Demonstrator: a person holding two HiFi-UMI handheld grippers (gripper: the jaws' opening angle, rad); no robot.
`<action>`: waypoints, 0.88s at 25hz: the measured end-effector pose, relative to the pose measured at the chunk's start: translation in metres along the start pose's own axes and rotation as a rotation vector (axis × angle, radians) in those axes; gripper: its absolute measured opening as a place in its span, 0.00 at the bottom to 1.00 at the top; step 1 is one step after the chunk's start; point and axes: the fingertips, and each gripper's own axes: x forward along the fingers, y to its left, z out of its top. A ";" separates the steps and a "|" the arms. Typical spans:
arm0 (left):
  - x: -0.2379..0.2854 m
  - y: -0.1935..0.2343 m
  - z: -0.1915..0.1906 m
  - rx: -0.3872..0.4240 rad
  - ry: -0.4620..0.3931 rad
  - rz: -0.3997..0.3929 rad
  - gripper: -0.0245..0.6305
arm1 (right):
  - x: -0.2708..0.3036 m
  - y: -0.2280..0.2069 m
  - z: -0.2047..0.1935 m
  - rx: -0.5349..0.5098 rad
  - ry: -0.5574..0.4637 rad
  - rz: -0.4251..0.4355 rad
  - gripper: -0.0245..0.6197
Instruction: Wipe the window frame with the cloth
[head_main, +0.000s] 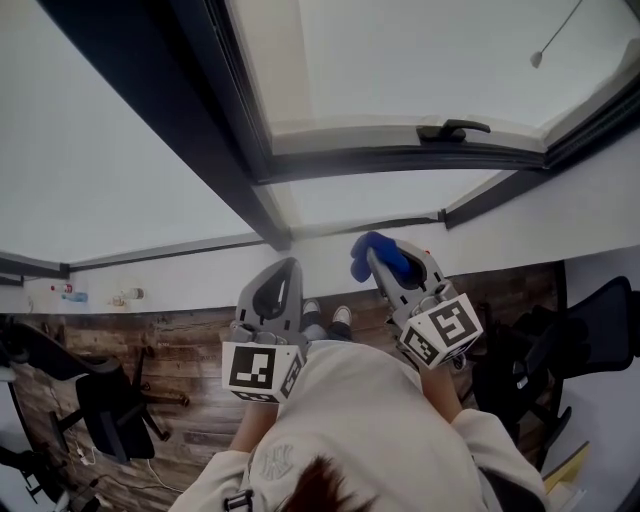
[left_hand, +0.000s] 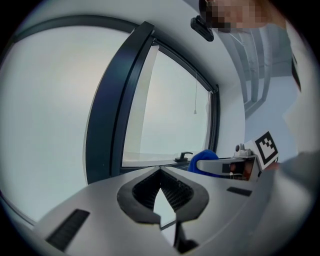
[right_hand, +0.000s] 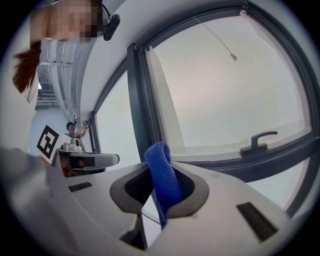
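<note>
The window has a dark frame (head_main: 400, 160) with a handle (head_main: 455, 128) on its lower rail; the handle (right_hand: 257, 141) also shows in the right gripper view. A blue cloth (head_main: 385, 254) is folded between the jaws of my right gripper (head_main: 372, 252), which is shut on it just short of the white sill. The cloth (right_hand: 162, 172) sticks up out of the jaws in the right gripper view. My left gripper (head_main: 289, 264) is beside it at the left, below the dark upright post (head_main: 230, 150), shut with nothing in it (left_hand: 161, 172). The left gripper view shows the cloth (left_hand: 204, 156) too.
A blind cord pull (head_main: 537, 60) hangs in front of the glass at the upper right. Below are a wooden floor (head_main: 190, 350), the person's feet (head_main: 325, 316) and dark office chairs at left (head_main: 110, 400) and right (head_main: 590, 320). Another person (right_hand: 72, 129) stands far off.
</note>
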 end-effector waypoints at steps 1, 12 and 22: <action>0.000 0.002 0.002 0.002 0.002 -0.007 0.04 | 0.007 0.002 0.004 -0.006 -0.006 0.001 0.14; -0.017 0.034 0.007 0.010 -0.019 -0.050 0.04 | 0.113 0.017 0.023 -0.078 -0.034 0.046 0.14; -0.017 0.071 0.013 0.007 -0.020 -0.053 0.05 | 0.194 0.009 0.015 -0.128 0.030 0.007 0.13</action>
